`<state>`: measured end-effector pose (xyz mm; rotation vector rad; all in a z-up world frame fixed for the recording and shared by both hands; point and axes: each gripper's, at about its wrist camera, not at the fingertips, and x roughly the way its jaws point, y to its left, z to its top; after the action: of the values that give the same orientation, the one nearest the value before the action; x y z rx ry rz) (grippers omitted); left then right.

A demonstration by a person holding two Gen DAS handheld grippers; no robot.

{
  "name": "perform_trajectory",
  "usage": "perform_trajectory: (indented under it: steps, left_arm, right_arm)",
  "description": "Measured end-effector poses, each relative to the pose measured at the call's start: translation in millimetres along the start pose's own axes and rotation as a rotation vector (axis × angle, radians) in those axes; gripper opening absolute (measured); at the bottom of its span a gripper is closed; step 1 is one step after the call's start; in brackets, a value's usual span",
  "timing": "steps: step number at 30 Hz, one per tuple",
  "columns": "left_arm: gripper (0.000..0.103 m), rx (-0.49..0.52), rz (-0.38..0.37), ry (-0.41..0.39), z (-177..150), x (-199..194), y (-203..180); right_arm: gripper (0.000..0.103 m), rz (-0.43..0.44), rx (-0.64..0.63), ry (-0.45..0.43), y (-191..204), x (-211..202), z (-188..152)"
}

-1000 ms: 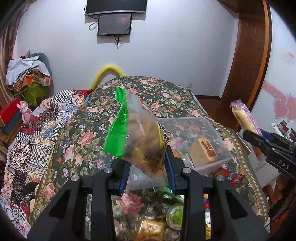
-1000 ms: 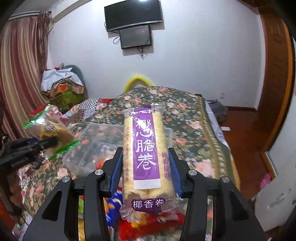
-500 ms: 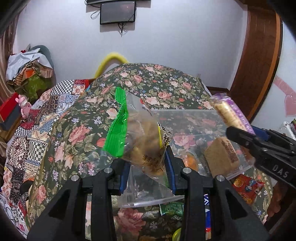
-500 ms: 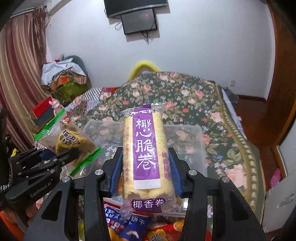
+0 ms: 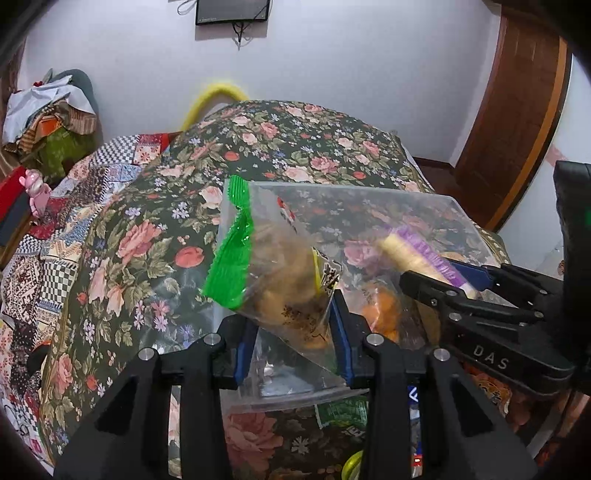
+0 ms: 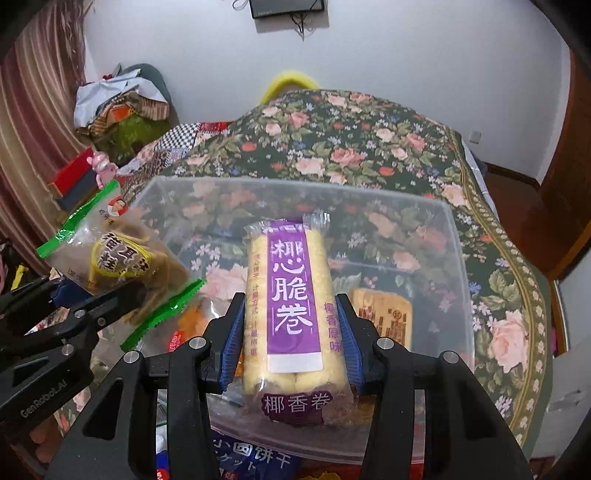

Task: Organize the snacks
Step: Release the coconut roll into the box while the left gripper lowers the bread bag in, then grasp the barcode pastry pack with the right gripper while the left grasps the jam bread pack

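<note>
Now lower over the clear bin (image 6: 456, 258), both hand-held grippers pinching snack packets.

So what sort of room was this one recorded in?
Most likely a bedroom in a home. A bed under a floral bedspread fills the middle, a screen hangs on the wall behind it, and clothes are piled by a striped curtain.

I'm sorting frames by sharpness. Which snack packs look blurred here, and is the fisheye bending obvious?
Left wrist view: purple roll pack smeared, green-edged bag fairly sharp. Right wrist view: purple pack's print crisp, green-edged bag slightly soft. Both views: bedspread bulges, corners black.
</note>
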<state>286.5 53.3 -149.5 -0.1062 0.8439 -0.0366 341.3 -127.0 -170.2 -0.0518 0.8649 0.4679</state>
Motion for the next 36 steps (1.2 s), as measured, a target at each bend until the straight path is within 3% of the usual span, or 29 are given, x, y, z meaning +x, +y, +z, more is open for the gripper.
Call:
perform_trajectory:
  steps: [7, 11, 18, 26, 36]
  left_arm:
    - [0.043, -0.019, -0.014, -0.019, -4, -20, 5]
    - [0.044, -0.013, -0.017, -0.052, -5, -42, 8]
    - [0.059, 0.039, -0.007, -0.125, -17, -90, 9]
    - [0.067, 0.05, -0.028, -0.104, -46, -117, 9]
    - [0.071, 0.043, -0.018, 0.023, -101, -108, 13]
  right_arm:
    - [0.045, -0.008, -0.029, -0.037, 4, -20, 1]
    - [0.051, -0.011, -0.05, -0.09, 4, -45, -4]
    - [0.054, -0.029, -0.057, -0.155, -5, -90, -29]
    - [0.054, -0.065, -0.048, -0.197, -16, -126, -50]
    - [0.058, -0.083, -0.005, -0.154, -27, -139, -93]
